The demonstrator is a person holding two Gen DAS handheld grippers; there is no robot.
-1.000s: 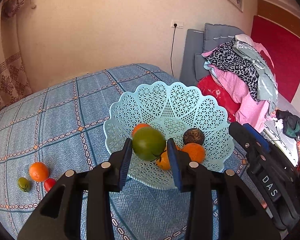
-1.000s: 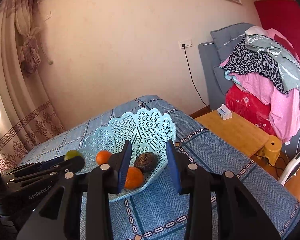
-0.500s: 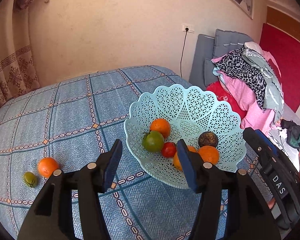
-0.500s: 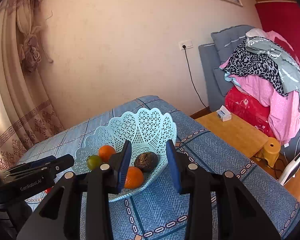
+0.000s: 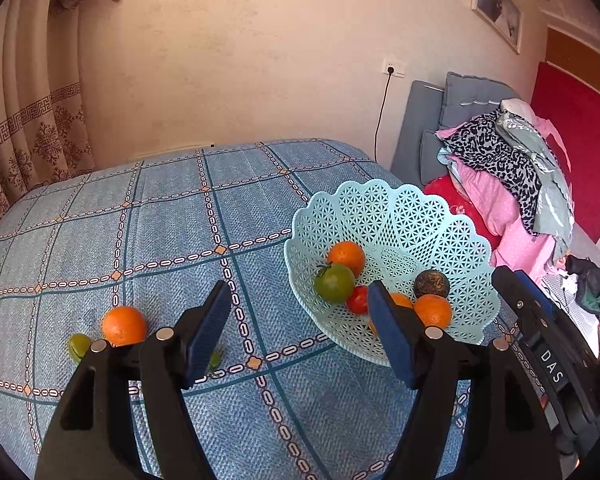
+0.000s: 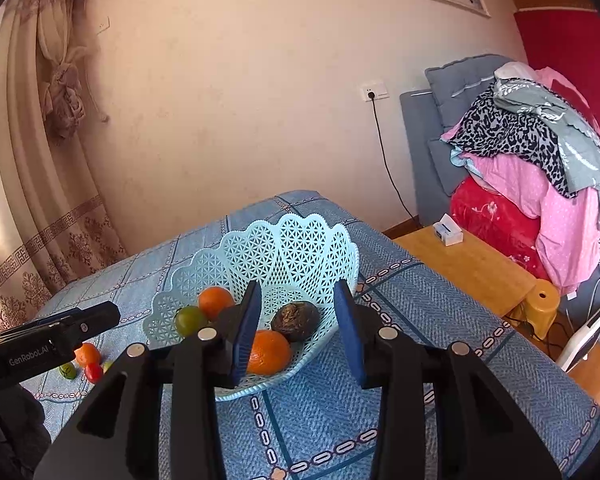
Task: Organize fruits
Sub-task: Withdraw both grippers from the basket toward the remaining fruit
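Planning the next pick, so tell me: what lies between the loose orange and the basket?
Only bare blue cloth between the orange and the basket, per the left wrist view.

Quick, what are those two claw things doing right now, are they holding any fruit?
Left gripper: open, holding nothing, above the blue cloth beside the basket.
Right gripper: open, holding nothing.

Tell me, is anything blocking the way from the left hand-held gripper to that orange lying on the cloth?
Nothing visible does. The left hand-held gripper is open and empty, and only bare blue cloth lies between it and the orange. A small green fruit sits beside the orange, on its far side.
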